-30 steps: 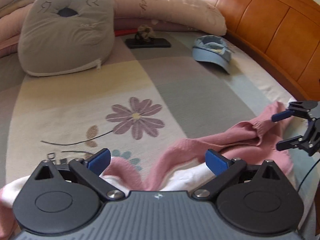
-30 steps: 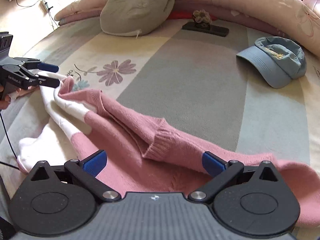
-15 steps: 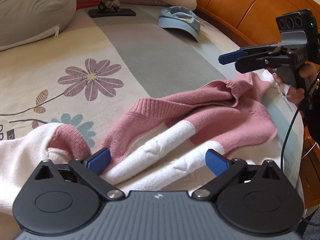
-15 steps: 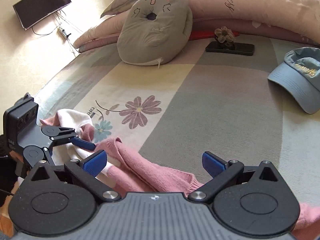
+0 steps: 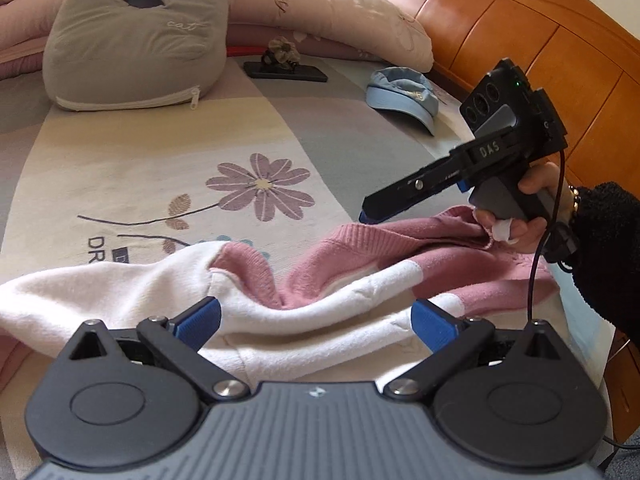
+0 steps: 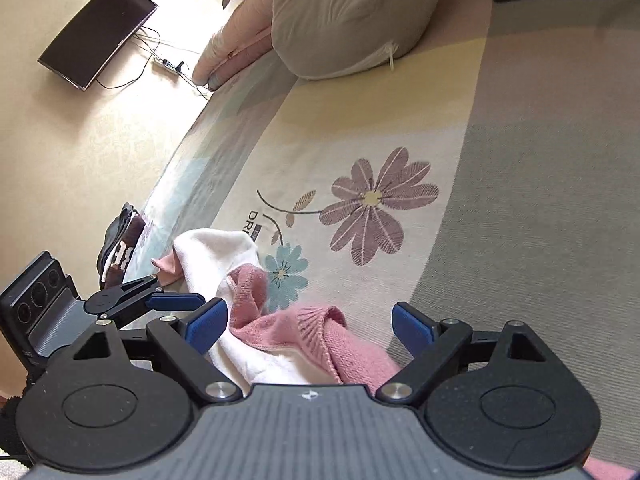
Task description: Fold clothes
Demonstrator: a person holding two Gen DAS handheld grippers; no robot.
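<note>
We see the pink-and-white knitted sweater (image 5: 320, 280) rumpled on the bed (image 5: 120, 168); left tongs (image 5: 316, 320) and right tongs (image 6: 310, 322) gape wide, seemingly empty. Bunched layers risk a crooked fold.

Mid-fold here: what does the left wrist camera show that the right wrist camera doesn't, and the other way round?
Only the left wrist view: the blue cap, the wooden headboard and the hand holding the right gripper. Only the right wrist view: the dark screen and the left gripper from outside. Both: the pink and white sweater, the grey cat pillow, the purple flower print and the black phone.
</note>
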